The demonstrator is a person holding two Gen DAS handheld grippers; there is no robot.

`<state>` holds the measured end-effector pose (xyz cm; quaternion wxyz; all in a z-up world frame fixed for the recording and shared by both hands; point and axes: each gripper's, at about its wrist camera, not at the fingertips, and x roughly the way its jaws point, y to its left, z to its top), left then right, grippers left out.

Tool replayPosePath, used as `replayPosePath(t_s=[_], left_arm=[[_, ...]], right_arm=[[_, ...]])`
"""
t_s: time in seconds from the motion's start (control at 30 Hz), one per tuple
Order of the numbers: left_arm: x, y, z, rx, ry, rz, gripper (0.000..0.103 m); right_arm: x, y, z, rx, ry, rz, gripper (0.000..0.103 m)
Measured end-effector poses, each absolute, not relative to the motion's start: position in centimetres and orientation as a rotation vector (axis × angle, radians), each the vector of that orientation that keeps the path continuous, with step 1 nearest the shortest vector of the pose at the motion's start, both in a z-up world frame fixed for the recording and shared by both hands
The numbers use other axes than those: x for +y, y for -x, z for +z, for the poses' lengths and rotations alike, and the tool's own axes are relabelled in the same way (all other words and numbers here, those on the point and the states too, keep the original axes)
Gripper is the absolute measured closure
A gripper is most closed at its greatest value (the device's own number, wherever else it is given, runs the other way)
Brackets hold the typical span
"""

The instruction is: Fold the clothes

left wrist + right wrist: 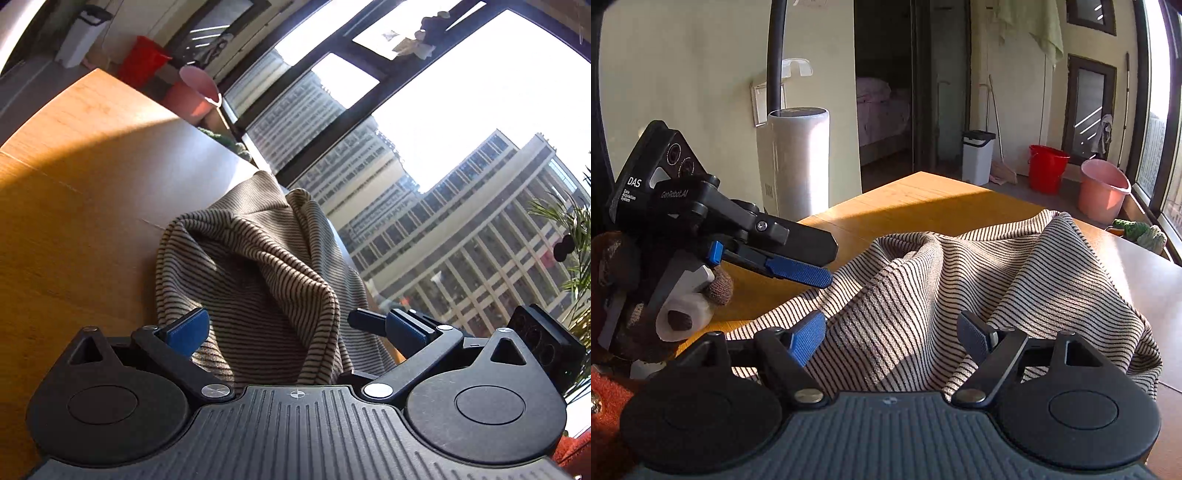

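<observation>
On the wooden worktop (923, 199) lies the striped knit top (960, 280), bunched in a loose heap with ridges standing up. Left tongs (291, 325) are spread wide, cloth between the pads but unpinched. Right tongs (894, 332) stand half spread around a fold, not visibly gripping. Best to pinch one hem edge each, well apart, then draw flat.

Legible text found in the right wrist view only, on the black body of the left hand-held gripper (812, 264) at far left: "DAS" in white, beneath it small print "Data Acquisition System" (barely legible), and "GenRobot.AI" on the adjoining face. Left wrist view: no legible text.
</observation>
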<state>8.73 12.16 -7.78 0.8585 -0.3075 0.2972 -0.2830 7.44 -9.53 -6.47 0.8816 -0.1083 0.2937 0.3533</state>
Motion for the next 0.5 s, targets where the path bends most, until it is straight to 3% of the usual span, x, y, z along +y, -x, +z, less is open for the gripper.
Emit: replayPosePath(t_s=[0.03, 0.07, 0.13, 0.3, 0.5], left_arm=[[12.4, -8.3, -7.4, 0.595, 0.629, -0.587, 0.000], [12.5, -8.0, -7.0, 0.565, 0.611, -0.579, 0.000], [12.5, -7.1, -5.9, 0.509, 0.530, -0.595, 0.000], [10.4, -7.1, -4.8, 0.478, 0.372, -0.740, 0.000], [6.6, -10.7, -7.3, 0.638, 0.342, -0.747, 0.000]], right_arm=[[-8.4, -8.0, -7.2, 0.639, 0.261, 0.747, 0.074], [-7.8, -8.7, -7.0, 0.645, 0.281, 0.747, 0.086], [-6.6, -10.2, -6.6, 0.651, 0.319, 0.743, 0.088], [-4.3, -14.9, 0.5, 0.483, 0.380, 0.668, 0.091], [2.4, -21.2, 4.2, 0.425, 0.367, 0.719, 0.091]])
